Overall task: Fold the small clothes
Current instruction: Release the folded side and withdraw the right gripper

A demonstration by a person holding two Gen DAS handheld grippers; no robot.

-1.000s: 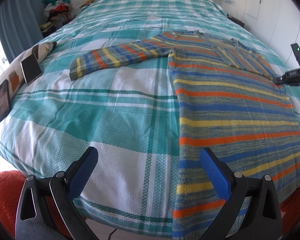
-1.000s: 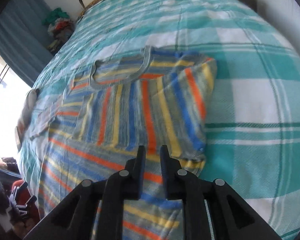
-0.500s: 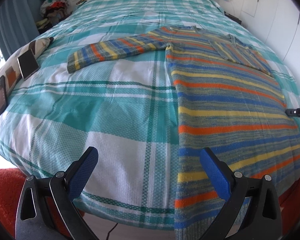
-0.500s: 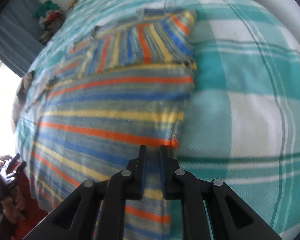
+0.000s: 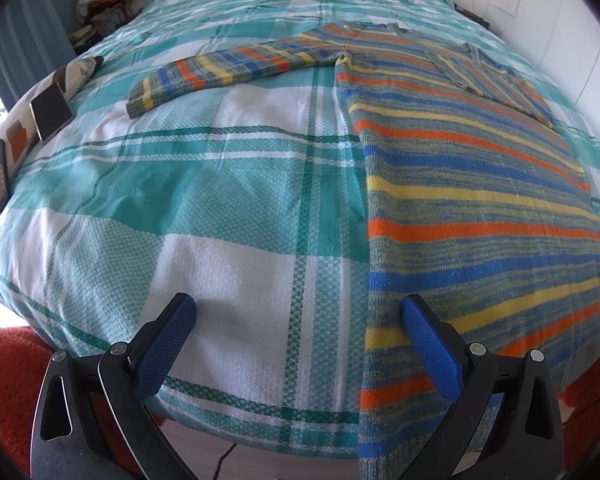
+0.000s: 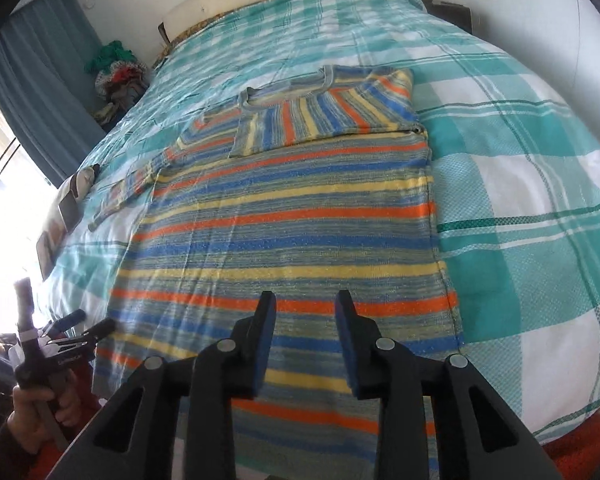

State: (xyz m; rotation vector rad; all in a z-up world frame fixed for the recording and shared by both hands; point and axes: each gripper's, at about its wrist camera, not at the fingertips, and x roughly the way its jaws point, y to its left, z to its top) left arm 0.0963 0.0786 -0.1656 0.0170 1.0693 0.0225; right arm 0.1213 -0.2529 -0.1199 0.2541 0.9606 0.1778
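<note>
— Teal-and-white plaid bedspread (image 5: 228, 216) all round?
— Yes; the striped knit sweater (image 6: 292, 224) lies flat, hem at the near edge, one sleeve folded in.
— Grippers?
— Left gripper (image 5: 296, 316) wide open, right gripper (image 6: 306, 312) partly open, both holding nothing.

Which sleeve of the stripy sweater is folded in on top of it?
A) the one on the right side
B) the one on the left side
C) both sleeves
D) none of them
A: the right sleeve lies folded across the sweater, while the left sleeve stretches straight out on the bed.
</note>
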